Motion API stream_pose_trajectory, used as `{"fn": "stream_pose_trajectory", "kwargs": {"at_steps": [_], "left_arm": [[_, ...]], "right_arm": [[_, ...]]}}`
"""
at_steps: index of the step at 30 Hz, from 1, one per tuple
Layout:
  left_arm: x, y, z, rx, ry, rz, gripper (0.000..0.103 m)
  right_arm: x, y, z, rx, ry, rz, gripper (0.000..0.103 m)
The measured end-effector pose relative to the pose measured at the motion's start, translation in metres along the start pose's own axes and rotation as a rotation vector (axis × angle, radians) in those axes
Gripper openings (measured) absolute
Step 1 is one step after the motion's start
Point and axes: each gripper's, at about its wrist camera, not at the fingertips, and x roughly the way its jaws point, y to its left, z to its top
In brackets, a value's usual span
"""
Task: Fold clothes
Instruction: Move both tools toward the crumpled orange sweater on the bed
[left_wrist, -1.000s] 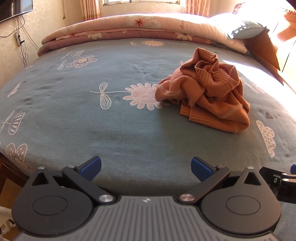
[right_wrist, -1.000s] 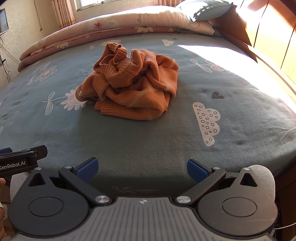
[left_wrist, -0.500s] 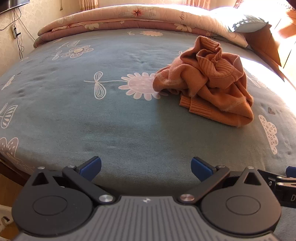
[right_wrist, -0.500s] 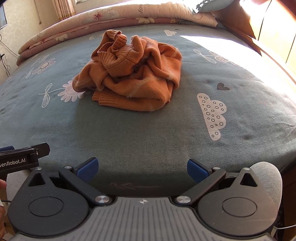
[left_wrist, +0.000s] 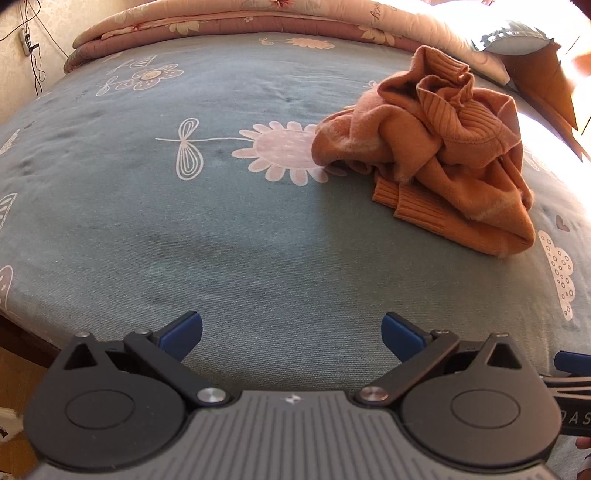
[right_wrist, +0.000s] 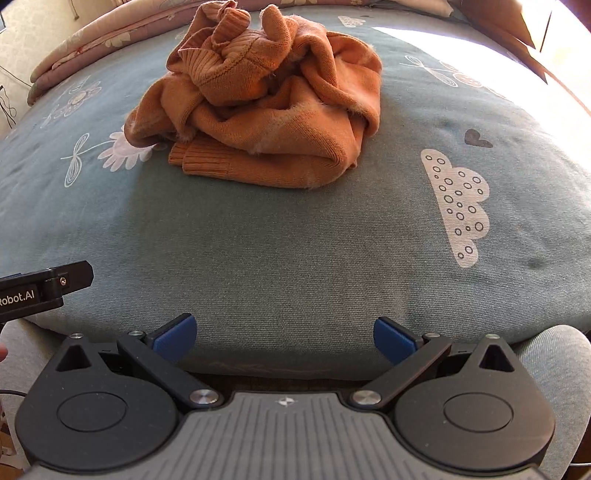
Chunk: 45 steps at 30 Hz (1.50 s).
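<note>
Hovering at the near edge of the bed, the left gripper (left_wrist: 291, 334) had its two blue-tipped fingers (left_wrist: 183, 332) spread wide with nothing between them, and the right gripper (right_wrist: 284, 338) was held the same way, its two blue fingers (right_wrist: 393, 338) parted and empty. Each tool's black body showed at the edge of the other's view, so the pair sat side by side, close together but apart. Beyond them lay one blue-grey bedsheet (left_wrist: 240, 240) printed with pale flowers, dragonflies, a dotted cloud and a small heart. One orange sweater (right_wrist: 266, 110) sat on it in a crumpled heap, well apart from both grippers: ahead and to the right from the left wrist camera, ahead and slightly left from the right. One ribbed cuff (right_wrist: 207, 164) stuck out flat at the heap's near edge, and a ribbed collar or hem was bunched on top. One folded floral quilt (left_wrist: 240, 22) lay along the far edge of the bed, with one pillow (left_wrist: 517, 35) at the far right.
</note>
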Motion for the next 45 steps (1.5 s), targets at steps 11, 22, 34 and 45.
{"fn": "stream_pose_trajectory", "kwargs": {"at_steps": [11, 22, 34, 45], "left_arm": [[0.018, 0.000, 0.012, -0.043, 0.007, -0.079, 0.102], [0.016, 0.000, 0.021, -0.062, -0.097, -0.093, 0.103], [-0.011, -0.012, 0.006, 0.039, -0.246, -0.145, 0.103], [-0.009, -0.017, 0.008, 0.105, -0.298, -0.185, 0.102]], "right_arm": [[0.017, -0.008, 0.019, 0.022, -0.031, 0.073, 0.103], [0.025, -0.013, 0.027, 0.041, -0.055, 0.140, 0.103], [0.003, -0.023, 0.017, -0.012, -0.259, 0.287, 0.103], [-0.020, -0.031, 0.005, -0.150, -0.342, 0.245, 0.066]]}}
